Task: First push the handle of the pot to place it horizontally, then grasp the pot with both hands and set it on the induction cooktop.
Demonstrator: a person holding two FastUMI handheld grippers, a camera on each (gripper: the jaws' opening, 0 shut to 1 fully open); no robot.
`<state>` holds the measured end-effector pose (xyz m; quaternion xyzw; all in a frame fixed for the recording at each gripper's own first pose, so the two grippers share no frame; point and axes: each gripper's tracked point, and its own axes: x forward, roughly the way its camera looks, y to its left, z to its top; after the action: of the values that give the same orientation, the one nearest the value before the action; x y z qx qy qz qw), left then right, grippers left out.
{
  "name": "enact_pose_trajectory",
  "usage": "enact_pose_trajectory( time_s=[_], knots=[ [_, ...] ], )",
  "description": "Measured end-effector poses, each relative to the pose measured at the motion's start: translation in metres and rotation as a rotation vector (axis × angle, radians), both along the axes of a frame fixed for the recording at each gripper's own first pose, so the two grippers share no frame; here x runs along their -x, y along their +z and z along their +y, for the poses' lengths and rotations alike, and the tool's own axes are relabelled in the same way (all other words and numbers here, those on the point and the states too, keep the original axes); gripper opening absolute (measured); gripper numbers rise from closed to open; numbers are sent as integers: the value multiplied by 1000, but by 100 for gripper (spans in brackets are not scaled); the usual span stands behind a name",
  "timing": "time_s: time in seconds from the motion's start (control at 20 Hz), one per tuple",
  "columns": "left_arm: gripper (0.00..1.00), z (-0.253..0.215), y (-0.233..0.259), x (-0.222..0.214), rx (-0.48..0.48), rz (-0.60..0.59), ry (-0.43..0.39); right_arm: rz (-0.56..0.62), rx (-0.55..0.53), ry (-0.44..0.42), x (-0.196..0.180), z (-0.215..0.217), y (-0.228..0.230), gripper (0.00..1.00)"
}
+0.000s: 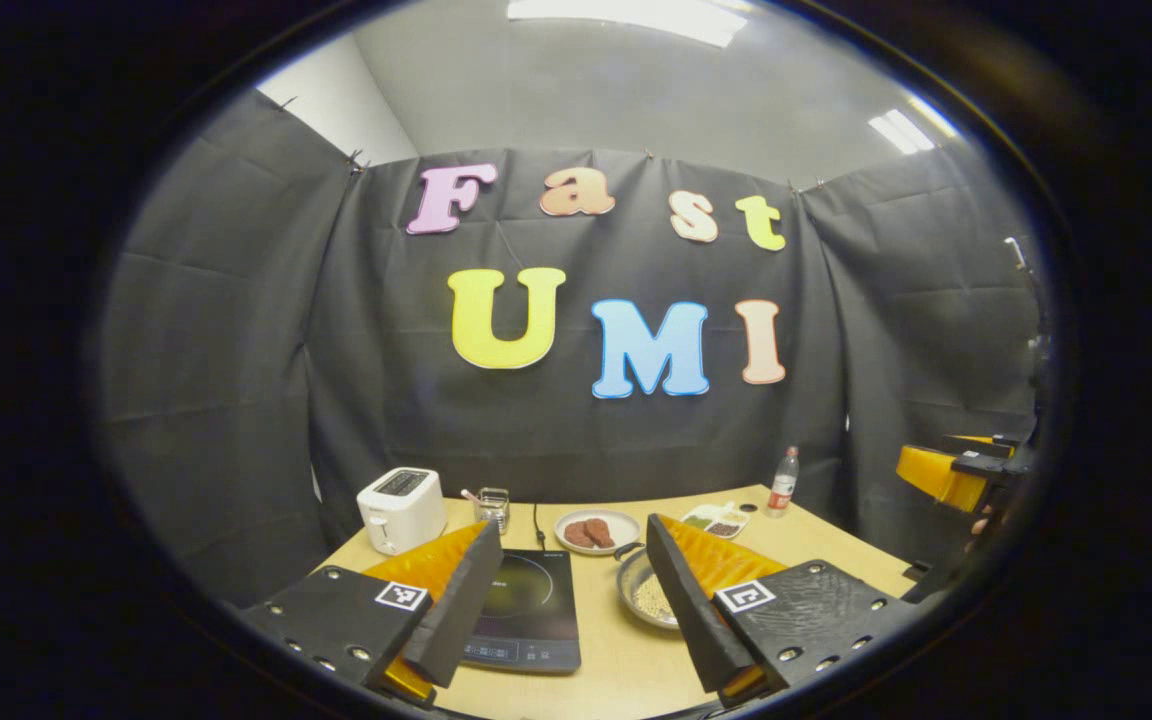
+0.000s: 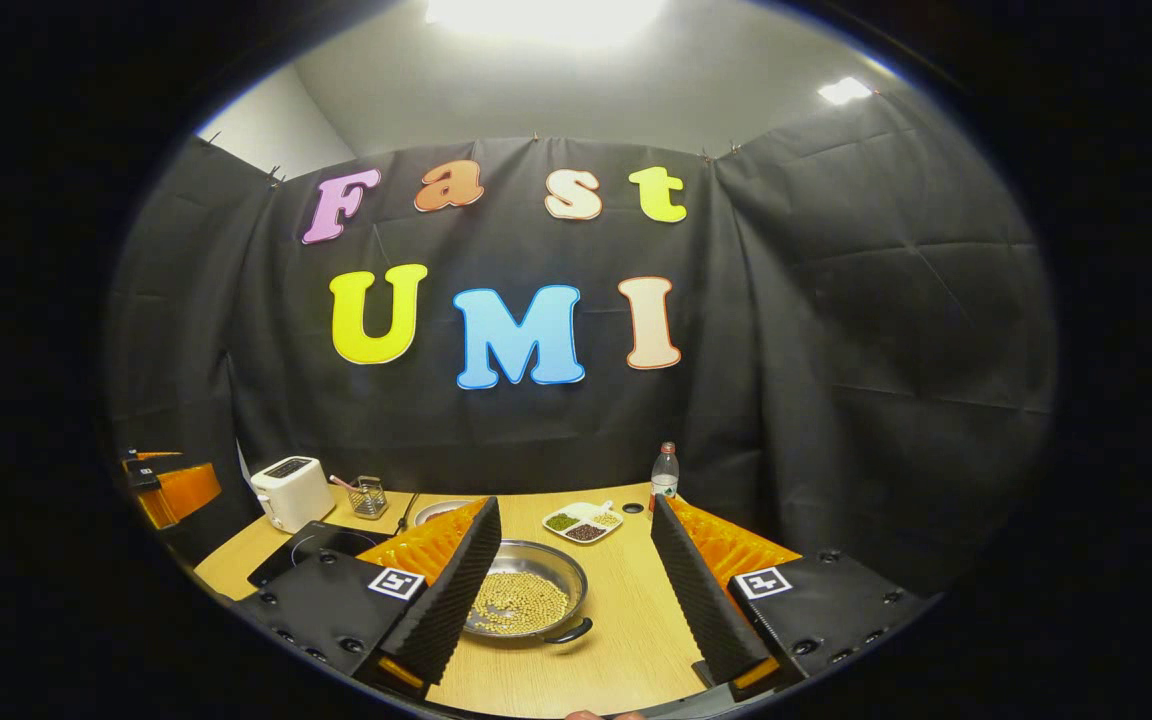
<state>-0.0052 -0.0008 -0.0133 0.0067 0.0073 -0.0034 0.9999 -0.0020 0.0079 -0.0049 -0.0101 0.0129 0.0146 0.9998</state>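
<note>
At the table's left end, a white toaster (image 1: pixel 401 508) stands by the black induction cooktop (image 1: pixel 526 608), which lies between the wide-spread fingers of the left gripper (image 1: pixel 576 615); that gripper hangs above the tabletop (image 1: pixel 616 660) with nothing in its hold. Just to the cooktop's right sits the steel pot (image 2: pixel 524 600), shallow and pan-like, loaded with pale round grains, one dark loop handle (image 2: pixel 568 632) at its near rim and, in the left gripper view, another at its far rim. The right gripper (image 2: pixel 568 600) is likewise spread wide and empty, the pot lying ahead between its fingers, nearer the left one and, as far as can be judged, touching neither.

The risk, judged from here, is a spill: a shove on the handle that lands off-centre, or too hard, could skid the pot toward the cooktop's edge or tip the loose grains onto the wood. A lift with uneven grips on the two sides could tilt the shallow rim and pour them out.

Behind the pot, a plate of brown patties (image 1: pixel 596 530) and a sectioned dish of beans (image 2: pixel 581 523) sit close enough to be knocked by a wide swing, and a capped bottle (image 2: pixel 665 472) stands at the far right edge, the easiest thing there to topple.
</note>
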Motion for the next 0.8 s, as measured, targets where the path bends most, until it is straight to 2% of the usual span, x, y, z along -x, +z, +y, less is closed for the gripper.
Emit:
enact_pose_trajectory(
  time_s=[0.2, 0.25, 0.3, 0.4, 0.6, 0.7, 0.75, 0.8],
  knots=[
    [88, 4, -4, -7, 4, -1, 0, 38, -5, 15, -13, 4, -3, 94],
    [86, 7, -7, -9, 3, 4, 8, 56, -8, 23, -18, 7, -4, 94],
    [88, 9, -9, -11, 5, 7, 12, 71, -11, 36, -23, 10, -5, 94],
    [88, 13, -13, -12, 15, 15, 24, 114, -6, 70, -31, 21, -9, 97],
    [89, 25, -27, -11, 31, 39, 55, 218, 10, 149, -47, 43, -19, 94],
    [87, 35, -38, -6, 28, 58, 84, 265, 57, 176, -57, 49, -29, 96],
    [86, 38, -44, -4, 35, 69, 94, 291, 87, 180, -61, 50, -37, 94],
    [89, 41, -49, -1, 45, 82, 102, 319, 107, 185, -63, 50, -44, 85]
  ],
)
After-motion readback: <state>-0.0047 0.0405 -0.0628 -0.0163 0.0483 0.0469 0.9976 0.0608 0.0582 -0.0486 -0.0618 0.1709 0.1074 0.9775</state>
